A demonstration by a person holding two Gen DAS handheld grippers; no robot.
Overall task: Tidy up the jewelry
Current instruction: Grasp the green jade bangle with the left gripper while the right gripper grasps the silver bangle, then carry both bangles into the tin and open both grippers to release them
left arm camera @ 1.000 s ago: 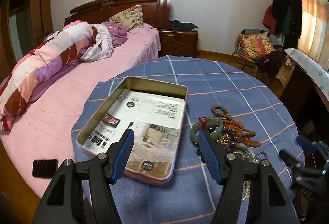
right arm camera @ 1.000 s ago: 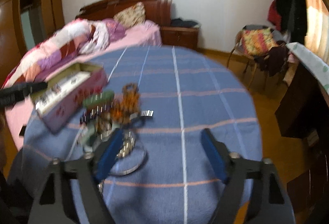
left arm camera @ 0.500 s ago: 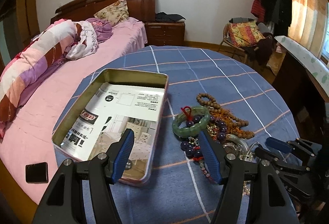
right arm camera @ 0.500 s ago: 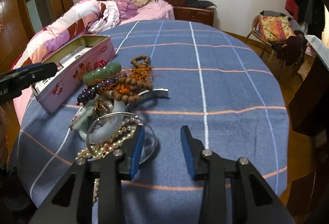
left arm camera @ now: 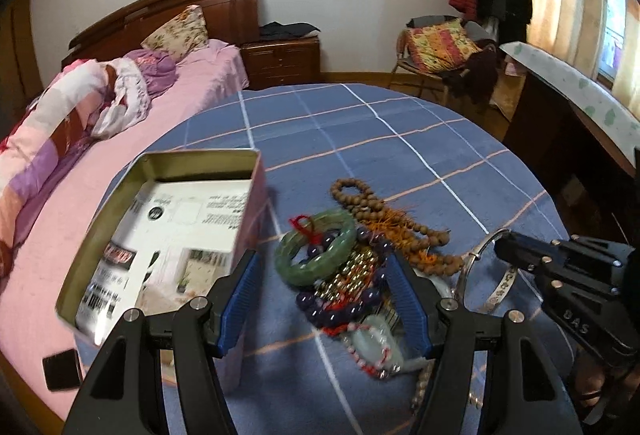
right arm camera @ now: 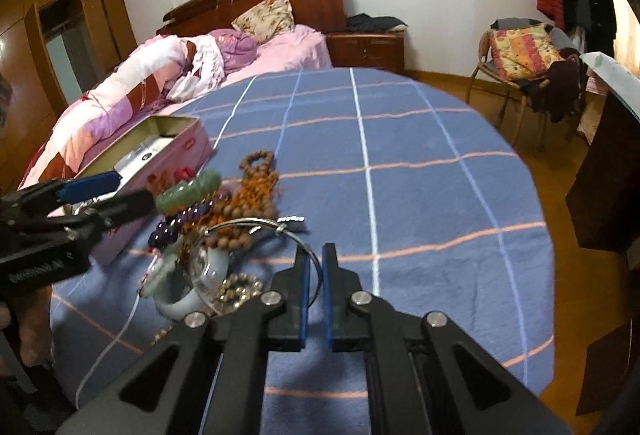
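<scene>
A pile of jewelry lies on the blue checked tablecloth: a green jade bangle (left arm camera: 316,253), purple beads (left arm camera: 340,309), brown wooden beads (left arm camera: 384,223), a pale bangle (right arm camera: 180,299) and a thin silver ring bangle (right arm camera: 260,225). An open pink tin (left arm camera: 160,235) stands left of the pile. My left gripper (left arm camera: 322,299) is open, its fingers either side of the pile's near part. My right gripper (right arm camera: 315,267) is shut on the silver ring bangle's rim at the pile's right side; it also shows in the left wrist view (left arm camera: 520,251).
The round table (right arm camera: 420,163) has its edge close on the right and near side. A pink bed (left arm camera: 140,107) lies behind and left. A black phone (left arm camera: 60,371) rests on the bed by the tin. A chair with cushions (right arm camera: 524,51) stands at the back right.
My right gripper has closed from wide open onto the silver ring bangle. My left gripper has moved right, from over the tin to the jewelry pile.
</scene>
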